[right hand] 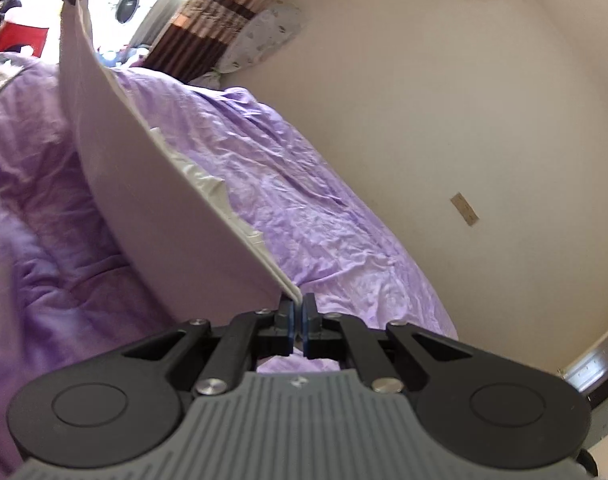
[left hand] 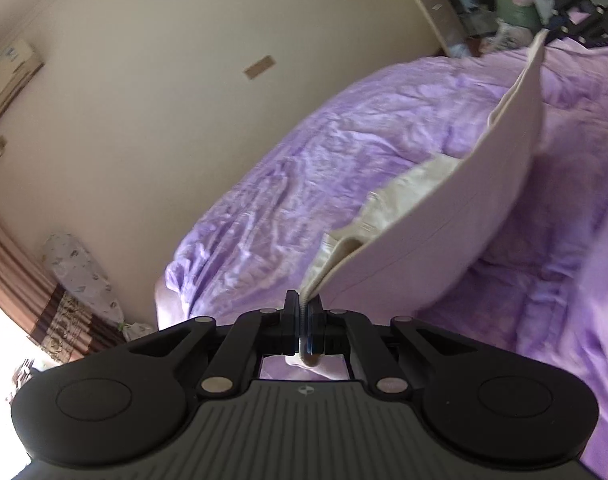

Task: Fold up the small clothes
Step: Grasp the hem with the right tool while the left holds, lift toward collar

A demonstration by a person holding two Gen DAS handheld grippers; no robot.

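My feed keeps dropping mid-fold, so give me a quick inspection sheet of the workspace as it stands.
Surface: bed under a wrinkled purple quilt.
Job's things: pale garment stretched taut in the air between both grippers, above the quilt.
Clutter: a heap of things beyond the bed's far side, too blurred to name.
Grippers: left gripper shut on one end of the garment; right gripper shut on the other end.
Cables: nothing seen.
Surroundings: cream wall, striped brown curtain by a bright window, air conditioner mounted high.

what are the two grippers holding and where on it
Both hold one pale garment stretched between them above the purple bedspread: left gripper pinches one corner, right gripper the other.
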